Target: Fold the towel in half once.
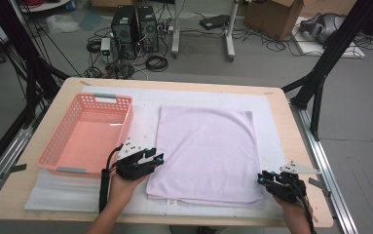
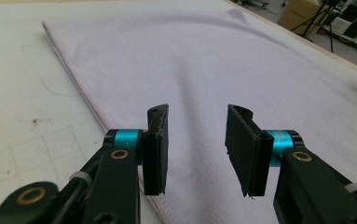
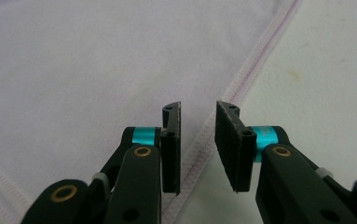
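A pale lilac folded towel (image 1: 206, 151) lies flat on the white mat in the middle of the table. My left gripper (image 1: 158, 158) hovers at the towel's near left edge, jaws apart with nothing between them; in the left gripper view (image 2: 197, 147) the towel (image 2: 204, 70) stretches away beneath the gap. My right gripper (image 1: 262, 178) is at the towel's near right corner. Its jaws stand apart above the hemmed edge (image 3: 241, 84), and the right gripper (image 3: 198, 144) holds nothing.
A pink plastic basket (image 1: 57, 156) stands empty to the left of the towel. The white mat (image 1: 145, 114) covers most of the wooden table (image 1: 67, 87). The table's front edge is close to both hands. Computers and cables sit on the floor beyond.
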Available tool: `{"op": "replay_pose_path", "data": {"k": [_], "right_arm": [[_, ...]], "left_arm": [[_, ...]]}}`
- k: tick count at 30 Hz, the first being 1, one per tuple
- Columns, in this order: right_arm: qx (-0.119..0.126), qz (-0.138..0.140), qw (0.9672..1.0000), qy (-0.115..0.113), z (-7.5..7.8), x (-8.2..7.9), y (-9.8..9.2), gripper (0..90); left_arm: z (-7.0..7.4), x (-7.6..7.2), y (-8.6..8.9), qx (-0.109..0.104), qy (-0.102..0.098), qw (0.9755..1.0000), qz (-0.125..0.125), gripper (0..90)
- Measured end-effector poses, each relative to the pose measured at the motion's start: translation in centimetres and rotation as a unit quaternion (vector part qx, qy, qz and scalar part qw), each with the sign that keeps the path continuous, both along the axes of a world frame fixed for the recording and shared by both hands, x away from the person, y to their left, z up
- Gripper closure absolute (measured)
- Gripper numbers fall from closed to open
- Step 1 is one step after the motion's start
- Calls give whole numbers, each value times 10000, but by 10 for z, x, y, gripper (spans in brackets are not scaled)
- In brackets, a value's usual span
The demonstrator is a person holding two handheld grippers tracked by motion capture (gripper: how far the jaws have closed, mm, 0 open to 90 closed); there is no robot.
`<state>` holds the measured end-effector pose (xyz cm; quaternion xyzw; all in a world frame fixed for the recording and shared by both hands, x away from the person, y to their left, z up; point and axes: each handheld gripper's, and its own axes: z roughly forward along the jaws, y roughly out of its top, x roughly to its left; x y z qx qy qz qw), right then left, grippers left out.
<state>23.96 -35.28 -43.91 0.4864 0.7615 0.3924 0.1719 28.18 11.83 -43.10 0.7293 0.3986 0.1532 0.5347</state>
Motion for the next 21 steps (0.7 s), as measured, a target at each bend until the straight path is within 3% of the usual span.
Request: {"op": "replay_pose_path", "data": {"k": [4,7,9,11,14,16,20,21], "right_arm": [[47,99,9999,34,0,-9,2,708],[13,181,9998,88,-1,-15,5,709],[-158,171,9995,222,-4,-17,8,716],[-80,105,9997,210,-5,-17,6,775],[-207,200,9994,172,-5,-20,8,898],[-317,212,9992,106,-3,-23,9,900],[-150,171,9997,89,1,-30,4,892],[-97,121,9998,116,1,-32,3,834]], "left_arm": [[-4,-11,4,88,64,9999,-15,660],[-7,-21,9,-14,169,9998,69,675],[-8,-27,11,-17,193,9997,123,674],[-7,-32,14,-61,172,9997,189,674],[-8,-37,16,-66,184,9995,241,673],[-8,-39,17,-76,199,9994,272,672],[-9,-42,19,-98,230,9992,303,668],[-9,-42,19,-69,219,9993,303,668]]}}
